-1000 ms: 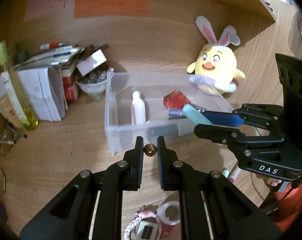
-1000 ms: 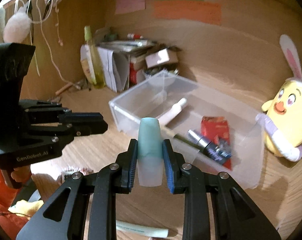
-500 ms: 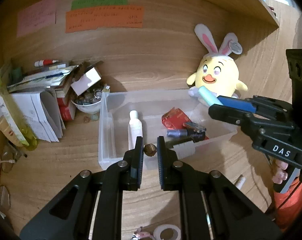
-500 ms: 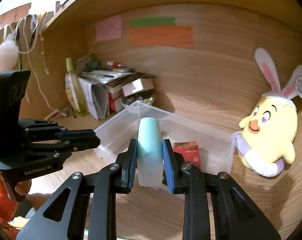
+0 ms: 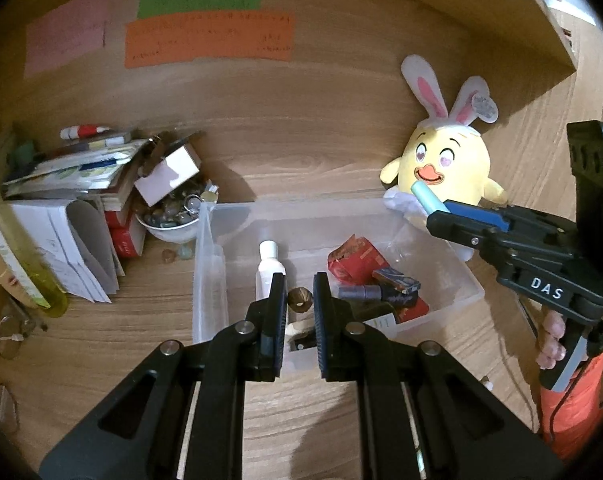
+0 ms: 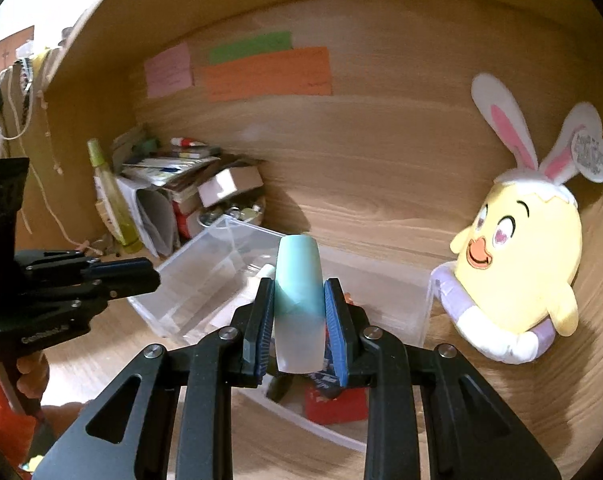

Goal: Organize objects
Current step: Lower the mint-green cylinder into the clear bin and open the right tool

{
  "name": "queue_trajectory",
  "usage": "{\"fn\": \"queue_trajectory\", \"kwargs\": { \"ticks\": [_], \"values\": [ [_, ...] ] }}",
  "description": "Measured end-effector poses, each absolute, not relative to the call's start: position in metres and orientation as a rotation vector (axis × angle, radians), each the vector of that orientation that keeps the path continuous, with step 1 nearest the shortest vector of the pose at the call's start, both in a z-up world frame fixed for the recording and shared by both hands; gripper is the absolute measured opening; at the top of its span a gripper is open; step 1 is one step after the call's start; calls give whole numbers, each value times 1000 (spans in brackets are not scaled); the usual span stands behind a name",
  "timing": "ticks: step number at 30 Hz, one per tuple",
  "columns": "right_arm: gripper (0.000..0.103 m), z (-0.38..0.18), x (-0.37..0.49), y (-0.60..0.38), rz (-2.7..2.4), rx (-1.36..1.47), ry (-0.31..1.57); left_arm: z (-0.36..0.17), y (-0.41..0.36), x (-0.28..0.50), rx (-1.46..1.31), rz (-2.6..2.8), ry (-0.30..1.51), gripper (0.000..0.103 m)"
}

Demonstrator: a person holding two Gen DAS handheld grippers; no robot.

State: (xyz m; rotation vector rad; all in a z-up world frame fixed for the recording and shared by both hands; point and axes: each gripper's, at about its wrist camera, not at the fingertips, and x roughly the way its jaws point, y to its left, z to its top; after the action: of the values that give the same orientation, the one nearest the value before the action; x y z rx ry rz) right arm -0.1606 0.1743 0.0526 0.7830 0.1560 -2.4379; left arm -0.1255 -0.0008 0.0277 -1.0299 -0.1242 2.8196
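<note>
Step in hand, likely: carrying two items to clear bin (image 5: 209,264) for drop-in
Left claw (image 5: 300,298) nearly closed, pinching small brown nut (image 5: 300,297), over bin's near edge
Right claw (image 6: 299,312) clamped on teal tube (image 6: 299,280), tube upright between pads, above bin's right end near plush chick (image 6: 517,272)
Next move calls for lowering over bin, then opening
</note>
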Motion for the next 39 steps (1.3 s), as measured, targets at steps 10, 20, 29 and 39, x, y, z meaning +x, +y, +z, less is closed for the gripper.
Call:
{"fn": "queue_trajectory", "kwargs": {
  "ticks": [10,20,29,39],
  "values": [
    [23,19,-187,181,-2444,914,146,6,4,-151,-1135,2791,-113,12],
    [23,-1,-194,170,-2454,995,259,-12,3,-170,-1214,2769,-124,12],
    [23,-10,-196,162,-2427,1032,282,-18,3,-174,-1236,2739,-146,12],
    [32,-12,-196,157,-2392,1054,273,-9,1,-165,-1195,2778,-148,47]
  ]
}}
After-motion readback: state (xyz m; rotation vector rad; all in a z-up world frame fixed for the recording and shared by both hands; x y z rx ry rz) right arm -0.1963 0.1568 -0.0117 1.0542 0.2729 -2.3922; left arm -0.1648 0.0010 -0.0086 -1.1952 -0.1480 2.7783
